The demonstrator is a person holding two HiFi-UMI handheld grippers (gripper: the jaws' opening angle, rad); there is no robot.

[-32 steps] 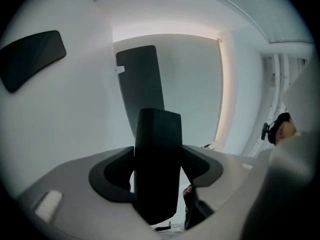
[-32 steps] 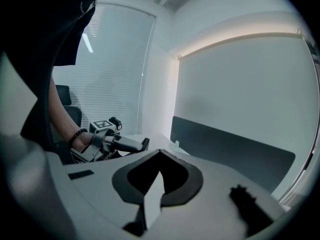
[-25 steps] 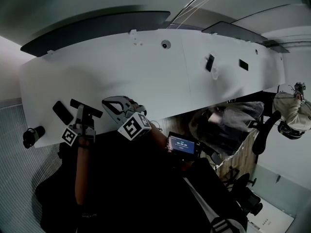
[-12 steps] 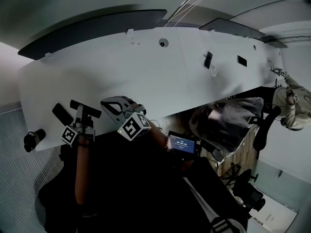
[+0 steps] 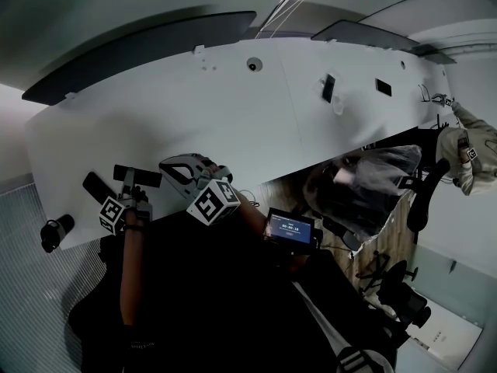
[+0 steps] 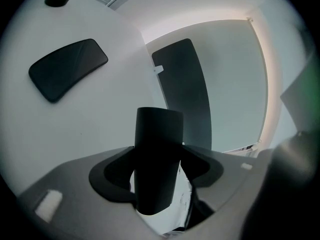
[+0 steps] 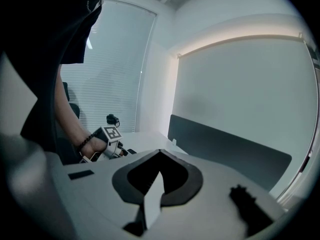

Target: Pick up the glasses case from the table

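Note:
The glasses case [image 5: 95, 186] is a flat black oblong lying on the white table [image 5: 233, 123] near its front left corner. In the left gripper view the glasses case [image 6: 68, 68] lies ahead and to the left, untouched. My left gripper [image 5: 138, 176] hovers just right of the case, tipped downward, its jaws wide apart and empty. In its own view one dark finger [image 6: 157, 154] of the left gripper [image 6: 159, 115] rises over bare table. My right gripper [image 5: 186, 169] is held further right, away from the case. The right gripper [image 7: 156, 184] shows only a thin pale finger edge.
A black camera-like object [image 5: 53, 231] sits at the table's left corner. A dark partition panel [image 5: 140, 49] runs along the far edge. Small dark items [image 5: 328, 88] lie far right on the table. A person [image 5: 466, 154] and office chairs stand at the right.
My left gripper has sunk and tipped downward beside the glasses case. The right gripper has stayed where it was. The case has not moved.

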